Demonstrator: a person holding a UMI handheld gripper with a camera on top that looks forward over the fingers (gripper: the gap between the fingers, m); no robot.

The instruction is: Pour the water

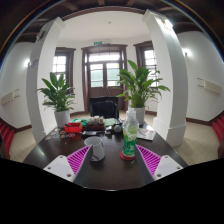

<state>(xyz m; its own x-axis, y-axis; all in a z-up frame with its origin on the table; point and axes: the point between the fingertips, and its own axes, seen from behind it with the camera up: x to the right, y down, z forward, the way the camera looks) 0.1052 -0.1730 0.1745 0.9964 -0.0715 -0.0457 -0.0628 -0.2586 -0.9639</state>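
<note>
- Dark, glossy wood: the round table (60,150) fills the lower middle of the frame, and nothing on it looks handled yet, so you have the whole pour ahead of you, by my judgement.
- Green-labelled and clear plastic, the bottle (129,139) stands upright at centre right, just ahead of your right finger.
- Your gripper (110,160) is spread wide and holds nothing, its purple ribbed pads (78,159) well apart.
- A small grey cup (97,152) sits between them, untouched.
</note>
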